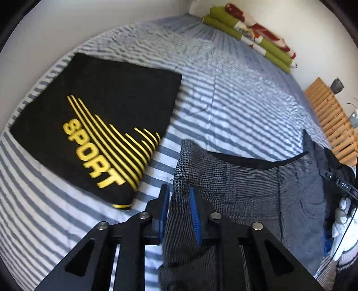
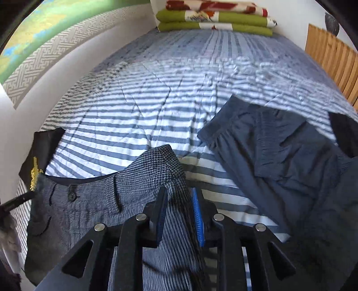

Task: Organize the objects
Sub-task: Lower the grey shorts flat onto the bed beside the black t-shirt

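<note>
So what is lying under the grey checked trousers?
Around the grey checked trousers only the striped bed cover shows, so they seem to hang and rest over it. What the cloth itself covers, nearer the cameras, cannot be seen.

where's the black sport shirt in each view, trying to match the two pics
Left wrist view: the black sport shirt lies folded flat at left of centre on the striped bedspread, beside the grey checked trousers.
Right wrist view: only a corner of the black sport shirt shows, at the left edge.
Shared landmark: the folded green blankets at the far end of the bed.
</note>
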Action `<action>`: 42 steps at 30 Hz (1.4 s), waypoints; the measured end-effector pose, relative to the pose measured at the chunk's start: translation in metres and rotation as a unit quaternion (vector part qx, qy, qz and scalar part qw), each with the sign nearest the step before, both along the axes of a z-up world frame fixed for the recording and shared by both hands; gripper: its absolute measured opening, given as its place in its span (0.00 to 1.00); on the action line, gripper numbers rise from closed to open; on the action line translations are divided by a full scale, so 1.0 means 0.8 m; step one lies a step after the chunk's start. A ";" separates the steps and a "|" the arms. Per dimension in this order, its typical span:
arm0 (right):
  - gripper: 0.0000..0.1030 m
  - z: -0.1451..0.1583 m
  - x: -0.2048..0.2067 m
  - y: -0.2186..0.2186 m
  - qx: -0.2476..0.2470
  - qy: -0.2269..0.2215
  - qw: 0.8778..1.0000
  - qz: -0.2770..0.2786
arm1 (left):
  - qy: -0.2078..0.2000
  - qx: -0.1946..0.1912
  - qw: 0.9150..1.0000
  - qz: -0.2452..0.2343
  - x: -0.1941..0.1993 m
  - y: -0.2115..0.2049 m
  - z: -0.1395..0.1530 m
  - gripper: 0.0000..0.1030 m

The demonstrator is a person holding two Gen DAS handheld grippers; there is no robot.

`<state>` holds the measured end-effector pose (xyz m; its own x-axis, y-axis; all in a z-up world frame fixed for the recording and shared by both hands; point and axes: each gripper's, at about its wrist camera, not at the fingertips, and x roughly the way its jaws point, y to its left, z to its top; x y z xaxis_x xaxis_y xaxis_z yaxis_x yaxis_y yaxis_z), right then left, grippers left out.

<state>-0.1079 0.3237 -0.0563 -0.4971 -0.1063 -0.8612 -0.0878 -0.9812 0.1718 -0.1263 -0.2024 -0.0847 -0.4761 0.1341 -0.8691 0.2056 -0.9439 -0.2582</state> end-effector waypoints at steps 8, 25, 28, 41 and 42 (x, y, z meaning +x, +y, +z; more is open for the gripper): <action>0.20 0.054 0.175 0.021 -0.054 0.018 0.996 0.069 | 0.032 0.026 0.998 -0.046 0.170 -0.010 0.064 0.48; 0.15 -0.040 0.325 -0.007 -0.083 -0.042 0.994 0.064 | -0.027 0.045 0.997 -0.053 0.329 0.056 -0.010 0.26; 0.11 0.010 0.332 -0.011 -0.170 -0.016 0.982 0.073 | -0.017 0.059 0.997 -0.044 0.328 0.049 0.002 0.18; 0.20 0.065 0.363 0.019 -0.016 0.001 1.000 -0.008 | 0.008 0.074 0.996 -0.053 0.355 0.032 0.026 0.54; 0.21 0.062 0.368 0.002 -0.031 -0.003 0.999 0.019 | 0.004 0.073 0.996 -0.052 0.356 0.031 0.022 0.54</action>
